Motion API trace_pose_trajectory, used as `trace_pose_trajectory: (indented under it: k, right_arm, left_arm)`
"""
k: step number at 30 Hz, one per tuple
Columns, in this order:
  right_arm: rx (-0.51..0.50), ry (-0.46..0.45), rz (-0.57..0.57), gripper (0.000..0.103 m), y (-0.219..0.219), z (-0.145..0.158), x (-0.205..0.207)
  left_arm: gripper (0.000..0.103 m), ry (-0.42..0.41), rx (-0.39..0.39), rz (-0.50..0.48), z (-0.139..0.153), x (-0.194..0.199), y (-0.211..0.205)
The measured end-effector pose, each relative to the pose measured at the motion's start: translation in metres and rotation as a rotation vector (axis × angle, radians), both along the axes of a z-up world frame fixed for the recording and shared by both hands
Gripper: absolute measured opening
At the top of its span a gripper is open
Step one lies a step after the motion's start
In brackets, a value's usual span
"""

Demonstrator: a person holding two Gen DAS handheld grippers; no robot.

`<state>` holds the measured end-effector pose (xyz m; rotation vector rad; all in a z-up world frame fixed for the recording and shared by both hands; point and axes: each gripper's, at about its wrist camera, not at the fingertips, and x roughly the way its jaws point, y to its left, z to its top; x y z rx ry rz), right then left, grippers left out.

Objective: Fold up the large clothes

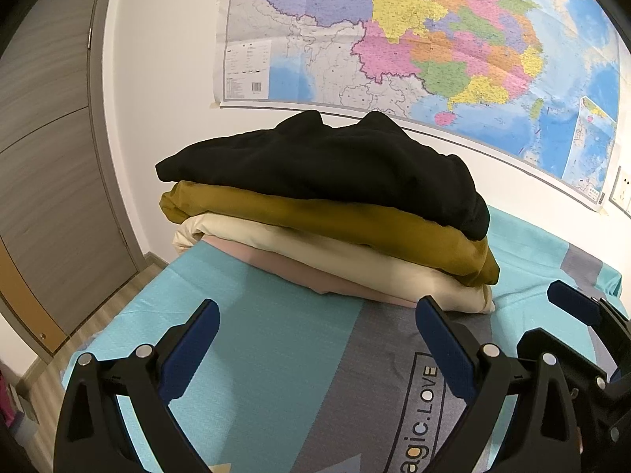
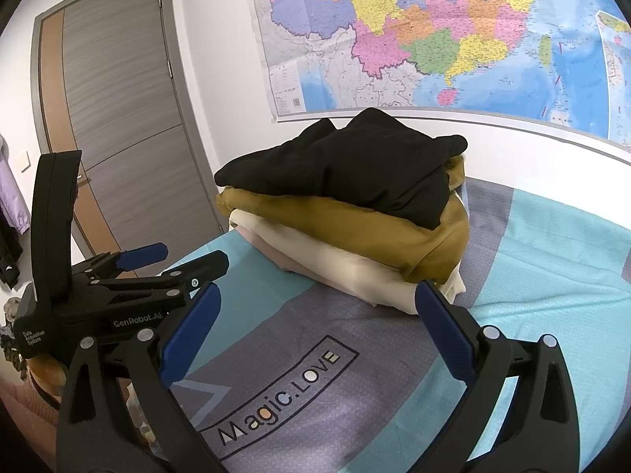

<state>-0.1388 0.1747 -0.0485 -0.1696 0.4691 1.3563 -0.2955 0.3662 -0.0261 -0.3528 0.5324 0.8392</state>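
Observation:
A stack of folded clothes sits on the bed by the wall. A black garment (image 1: 327,165) lies on top, over a mustard one (image 1: 335,224), a cream one (image 1: 347,254) and a pink one (image 1: 315,274). The stack shows in the right wrist view too, black garment (image 2: 347,169) on top. My left gripper (image 1: 317,315) is open and empty, a little short of the stack. My right gripper (image 2: 315,299) is open and empty, also in front of the stack. The left gripper (image 2: 173,260) shows at the left of the right wrist view, the right gripper (image 1: 579,307) at the right edge of the left wrist view.
The bed sheet (image 2: 552,268) is teal and grey with a "Magic.LOVE" print (image 2: 276,394). A large map (image 1: 434,39) hangs on the wall behind the stack. A grey door (image 2: 118,118) stands at the left. Clothes hang at the far left (image 2: 12,197).

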Motion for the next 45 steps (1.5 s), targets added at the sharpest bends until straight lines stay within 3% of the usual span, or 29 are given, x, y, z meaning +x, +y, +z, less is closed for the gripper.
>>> trace_pose_trajectory:
  k: [45]
  right_arm:
    - [-0.001, 0.017, -0.009, 0.097, -0.0012, -0.0040, -0.0040]
  left_arm:
    - [0.096, 0.008, 0.009, -0.010, -0.0030, -0.0012, -0.0082]
